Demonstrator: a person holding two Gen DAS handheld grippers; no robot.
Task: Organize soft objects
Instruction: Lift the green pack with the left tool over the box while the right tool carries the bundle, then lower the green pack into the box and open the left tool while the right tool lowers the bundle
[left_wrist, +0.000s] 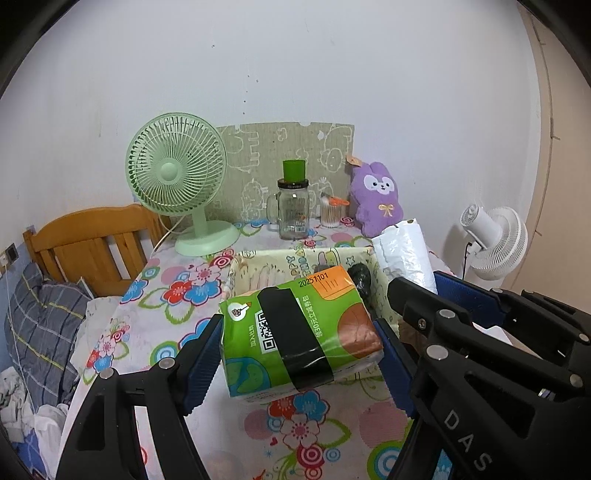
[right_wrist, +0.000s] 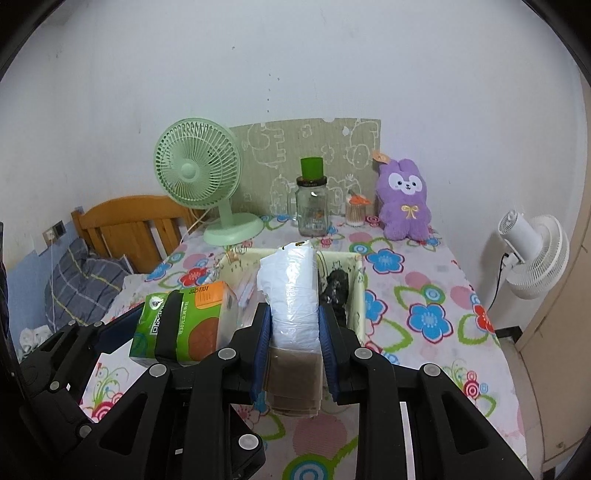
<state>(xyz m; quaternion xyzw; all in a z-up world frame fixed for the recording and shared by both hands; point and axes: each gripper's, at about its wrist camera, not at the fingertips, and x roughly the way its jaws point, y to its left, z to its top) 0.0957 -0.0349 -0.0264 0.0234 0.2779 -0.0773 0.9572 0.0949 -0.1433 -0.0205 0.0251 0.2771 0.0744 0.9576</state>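
My left gripper (left_wrist: 301, 341) is shut on a green tissue pack (left_wrist: 299, 332) with a black band, held above the flowered table just in front of a cream fabric basket (left_wrist: 242, 275). The same tissue pack (right_wrist: 184, 325) shows at the left of the right wrist view. My right gripper (right_wrist: 293, 328) is shut on a white plastic-wrapped pack (right_wrist: 291, 295) with a brown lower part, lifted in front of the basket (right_wrist: 356, 291). A dark object (right_wrist: 334, 288) lies inside the basket. A purple plush bunny (right_wrist: 404, 199) sits at the back of the table.
A green desk fan (left_wrist: 177, 181), a glass jar with a green lid (left_wrist: 293, 206) and a cotton-swab holder (left_wrist: 330, 214) stand along the back wall. A white fan (right_wrist: 532, 251) stands off the right edge. A wooden bed head (left_wrist: 88, 243) and bedding lie to the left.
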